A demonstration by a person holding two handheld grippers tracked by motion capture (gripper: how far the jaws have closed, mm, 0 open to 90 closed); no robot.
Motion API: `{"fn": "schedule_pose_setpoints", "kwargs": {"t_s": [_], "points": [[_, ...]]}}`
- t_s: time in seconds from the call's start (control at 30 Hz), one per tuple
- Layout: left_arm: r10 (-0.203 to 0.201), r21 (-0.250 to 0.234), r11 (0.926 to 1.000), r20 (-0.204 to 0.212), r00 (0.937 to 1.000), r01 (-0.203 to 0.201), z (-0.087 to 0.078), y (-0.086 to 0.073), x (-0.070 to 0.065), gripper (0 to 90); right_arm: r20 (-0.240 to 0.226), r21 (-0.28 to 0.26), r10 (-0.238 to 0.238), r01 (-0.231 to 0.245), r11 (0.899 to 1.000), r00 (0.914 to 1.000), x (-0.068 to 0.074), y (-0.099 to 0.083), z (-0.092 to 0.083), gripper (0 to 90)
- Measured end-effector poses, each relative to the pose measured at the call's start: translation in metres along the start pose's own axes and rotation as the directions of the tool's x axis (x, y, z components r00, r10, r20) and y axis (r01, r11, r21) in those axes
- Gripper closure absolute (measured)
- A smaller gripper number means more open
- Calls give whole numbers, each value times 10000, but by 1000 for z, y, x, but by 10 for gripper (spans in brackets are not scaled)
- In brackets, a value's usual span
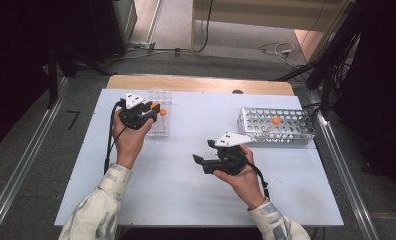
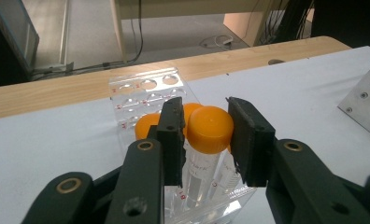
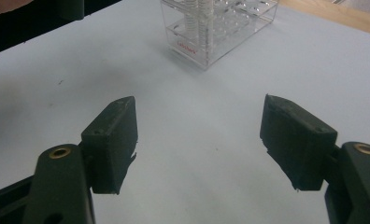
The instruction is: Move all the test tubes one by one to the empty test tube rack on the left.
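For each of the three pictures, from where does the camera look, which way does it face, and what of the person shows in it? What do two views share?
High view: above the person's side, facing forward and down on the white table; both forearms, left tool and right tool show.
Left gripper view: rides the left tool, facing its jaws around an orange-capped tube in the clear rack.
Right gripper view: rides the right tool, jaws wide apart, facing across the table.
Shared: the clear rack shows in both gripper views.

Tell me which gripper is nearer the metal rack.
Right. The right gripper sits just in front of the metal rack; the left gripper is across the table at the clear rack.
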State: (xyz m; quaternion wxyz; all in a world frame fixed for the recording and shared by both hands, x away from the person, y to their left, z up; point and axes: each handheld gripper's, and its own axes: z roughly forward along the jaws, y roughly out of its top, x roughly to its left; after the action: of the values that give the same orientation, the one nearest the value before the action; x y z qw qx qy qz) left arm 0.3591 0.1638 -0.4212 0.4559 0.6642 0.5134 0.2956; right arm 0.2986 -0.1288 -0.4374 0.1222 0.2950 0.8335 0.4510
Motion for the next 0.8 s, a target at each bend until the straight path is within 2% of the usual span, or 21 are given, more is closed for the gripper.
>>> {"fn": "schedule_pose_setpoints", "kwargs": {"t_s": [0.43, 0.53, 0.73, 0.8], "points": [[-251, -186, 9995, 28, 9997, 251, -13, 2, 1, 538, 13, -11, -23, 23, 10000, 10000, 0, 0, 0, 265], [-449, -256, 9986, 203, 9988, 454, -19, 1, -1, 505, 35, -51, 41, -40, 10000, 10000, -1, 0, -1, 264], [-848, -215, 9960, 627, 9944, 863, -32, -9, -6, 363, 194, -124, 109, -106, 9999, 9998, -7, 0, -6, 264], [-819, -161, 9964, 695, 9942, 833, -36, -14, -9, 329, 266, -184, 180, -175, 9997, 9995, -10, -1, -8, 265]]}}
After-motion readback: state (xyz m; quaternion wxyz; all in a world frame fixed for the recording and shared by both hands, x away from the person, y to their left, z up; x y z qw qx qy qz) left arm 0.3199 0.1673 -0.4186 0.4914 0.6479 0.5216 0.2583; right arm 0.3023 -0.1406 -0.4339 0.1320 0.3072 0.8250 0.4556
